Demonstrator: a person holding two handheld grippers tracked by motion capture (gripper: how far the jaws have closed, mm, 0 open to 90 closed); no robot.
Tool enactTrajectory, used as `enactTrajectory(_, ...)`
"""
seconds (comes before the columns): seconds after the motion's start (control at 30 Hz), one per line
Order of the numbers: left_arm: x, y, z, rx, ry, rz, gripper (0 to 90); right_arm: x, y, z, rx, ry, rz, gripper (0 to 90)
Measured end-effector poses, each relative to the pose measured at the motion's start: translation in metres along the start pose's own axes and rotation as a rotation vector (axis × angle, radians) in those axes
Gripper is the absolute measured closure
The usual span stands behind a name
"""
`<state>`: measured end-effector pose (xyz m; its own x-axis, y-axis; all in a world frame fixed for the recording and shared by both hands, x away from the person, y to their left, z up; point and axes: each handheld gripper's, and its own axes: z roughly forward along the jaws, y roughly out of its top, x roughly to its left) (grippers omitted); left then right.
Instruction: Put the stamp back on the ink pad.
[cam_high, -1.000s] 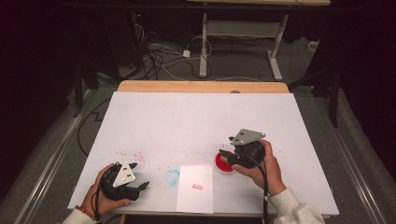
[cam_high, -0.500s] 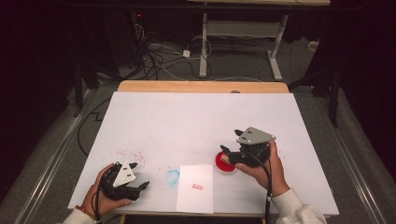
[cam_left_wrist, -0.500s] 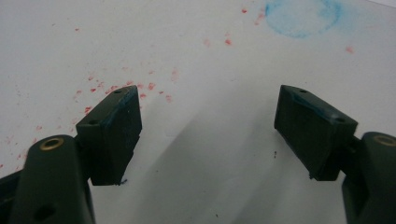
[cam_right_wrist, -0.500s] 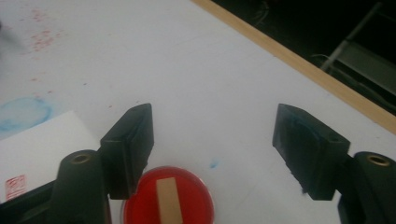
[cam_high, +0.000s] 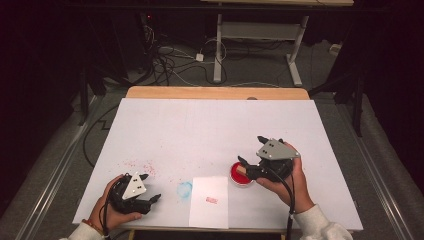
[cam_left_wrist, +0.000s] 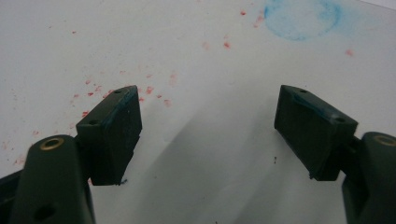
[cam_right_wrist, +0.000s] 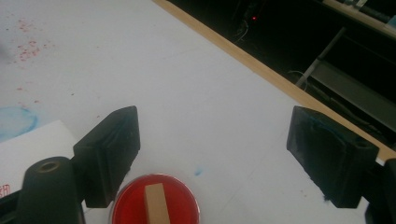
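The right gripper had just spread its jaws off the wooden stamp, left lying on the red ink pad at three o'clock of the paper sheet; left gripper stood spread, and the next move looked like a withdrawal.

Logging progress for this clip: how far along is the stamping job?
Done: the paper bears a red stamp mark, and the stamp stands in the red ink pad. In hand: the right gripper, jaws just opened, empty above the stamp. Left: nothing obvious; the left gripper rests open.
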<state>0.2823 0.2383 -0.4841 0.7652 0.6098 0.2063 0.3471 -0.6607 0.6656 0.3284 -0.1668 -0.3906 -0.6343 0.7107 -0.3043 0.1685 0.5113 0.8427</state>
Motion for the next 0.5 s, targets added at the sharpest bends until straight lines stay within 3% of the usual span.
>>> enactTrajectory(0.5,0.0,0.001,0.0,-0.002,-0.001,0.004,22.3,0.001,-0.011,-0.02,-0.036,-0.031,-0.027,18.6)
